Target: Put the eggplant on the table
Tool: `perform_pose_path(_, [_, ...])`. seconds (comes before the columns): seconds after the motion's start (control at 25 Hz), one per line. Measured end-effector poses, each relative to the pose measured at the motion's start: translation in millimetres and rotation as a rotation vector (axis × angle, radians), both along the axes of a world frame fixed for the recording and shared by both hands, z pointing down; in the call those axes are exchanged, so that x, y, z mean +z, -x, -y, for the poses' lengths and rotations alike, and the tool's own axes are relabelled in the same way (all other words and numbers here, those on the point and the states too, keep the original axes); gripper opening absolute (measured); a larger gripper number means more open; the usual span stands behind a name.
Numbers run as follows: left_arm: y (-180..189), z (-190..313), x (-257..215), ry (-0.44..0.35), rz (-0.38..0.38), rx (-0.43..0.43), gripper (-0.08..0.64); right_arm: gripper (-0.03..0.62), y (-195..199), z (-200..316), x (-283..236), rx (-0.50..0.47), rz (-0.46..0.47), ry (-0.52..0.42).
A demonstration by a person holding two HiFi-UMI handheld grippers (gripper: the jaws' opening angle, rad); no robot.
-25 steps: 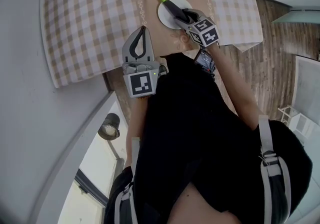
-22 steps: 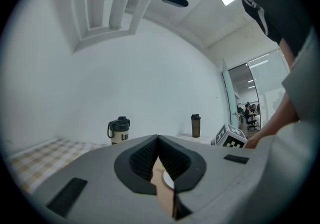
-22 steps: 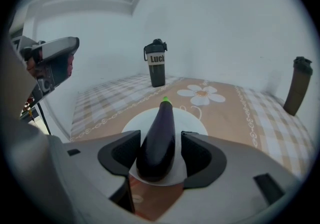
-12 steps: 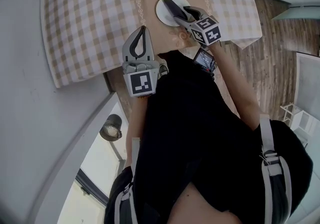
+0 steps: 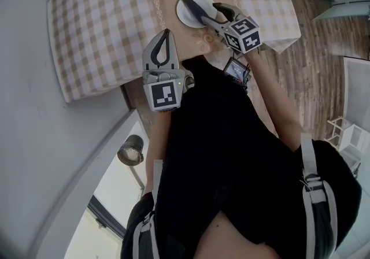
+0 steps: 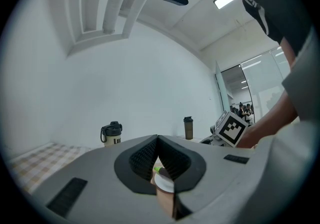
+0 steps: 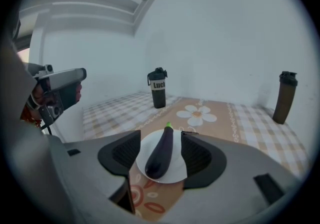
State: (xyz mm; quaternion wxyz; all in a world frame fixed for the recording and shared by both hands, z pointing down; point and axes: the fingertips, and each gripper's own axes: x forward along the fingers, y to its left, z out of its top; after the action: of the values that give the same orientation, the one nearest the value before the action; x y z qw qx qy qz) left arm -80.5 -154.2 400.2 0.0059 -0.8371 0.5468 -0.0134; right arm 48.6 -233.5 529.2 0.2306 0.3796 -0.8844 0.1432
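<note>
A dark purple eggplant (image 7: 161, 151) with a green stem lies on a white plate (image 7: 177, 169) on the table's brown runner. In the head view the eggplant (image 5: 192, 3) and plate (image 5: 188, 16) sit near the top centre. My right gripper (image 7: 160, 140) hovers above and just short of the eggplant, jaws wide open, pads clear of it on both sides; in the head view the right gripper (image 5: 213, 13) is over the plate's near edge. My left gripper (image 5: 165, 34) stays shut and empty over the table's near edge. Past the left gripper (image 6: 157, 141) a sliver of plate shows.
A black bottle (image 7: 158, 88) stands at the back of the checked tablecloth (image 5: 98, 26), and a dark shaker (image 7: 285, 97) stands at the far right. A daisy print (image 7: 197, 114) marks the runner behind the plate. Wooden floor (image 5: 324, 50) lies past the table's right edge.
The right gripper has let go of the eggplant, opened wider and lifted back from it. The eggplant stays on the plate. The left gripper has barely shifted.
</note>
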Motion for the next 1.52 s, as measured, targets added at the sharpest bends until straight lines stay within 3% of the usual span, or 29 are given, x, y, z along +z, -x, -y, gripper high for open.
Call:
perform_pose_path(0.6, [-7,3,-23,-0.043,0.015,0.009,-0.008,0.261,-1,-12,-118,-0.003,0.099,-0.237])
perform_pose_path(1.08, [-15,2,-73,-0.151,0.005,0.022,-0.008,0.261,12,-42,-221,-0.042,0.19,-0.488])
perform_pose_path(1.52, [-18,-4,-111,-0.227,-0.014,0.023,-0.008,0.25,12,-53,-241,-0.026,0.225,-0.595])
